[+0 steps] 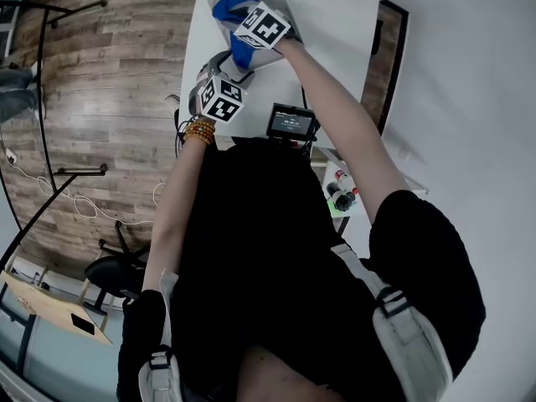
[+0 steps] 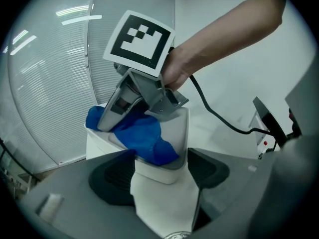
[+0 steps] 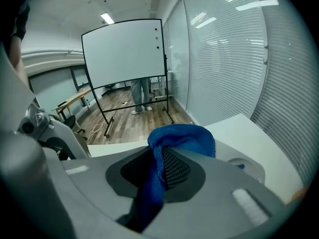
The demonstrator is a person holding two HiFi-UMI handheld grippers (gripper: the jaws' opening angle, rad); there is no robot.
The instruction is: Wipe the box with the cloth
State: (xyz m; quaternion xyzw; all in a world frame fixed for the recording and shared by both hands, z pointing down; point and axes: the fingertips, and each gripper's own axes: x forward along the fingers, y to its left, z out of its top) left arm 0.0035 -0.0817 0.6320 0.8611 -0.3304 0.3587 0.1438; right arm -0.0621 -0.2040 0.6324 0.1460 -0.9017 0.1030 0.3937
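The jaws of the left gripper (image 2: pixel 162 171) are closed to a narrow gap on the near wall of the white box (image 2: pixel 167 198); the wall fills the space between them. The jaws of the right gripper (image 3: pixel 159 171) are clamped on the blue cloth (image 3: pixel 182 136), which runs down between the pads and bunches above the tips.

In the left gripper view, the right gripper reaches down from above at a tilt. Its tips press the cloth onto the top of the box, against the grey inner rim. Part of the cloth hangs over the near rim, just above the left jaws. A black cable (image 2: pixel 214 116) trails from the right gripper toward the right side.

In the head view, both grippers meet at the box, over the far left part of the white desk (image 1: pixel 335 23). The right gripper is beyond the left one. Whether the box rests on the desk cannot be told. A black device with a lit screen (image 1: pixel 291 124) sits near the person's chest. A bead bracelet (image 1: pixel 199 131) circles the left wrist.

In the right gripper view, a whiteboard on a stand (image 3: pixel 124 51) occupies the background, on a wood floor (image 3: pixel 129 108).
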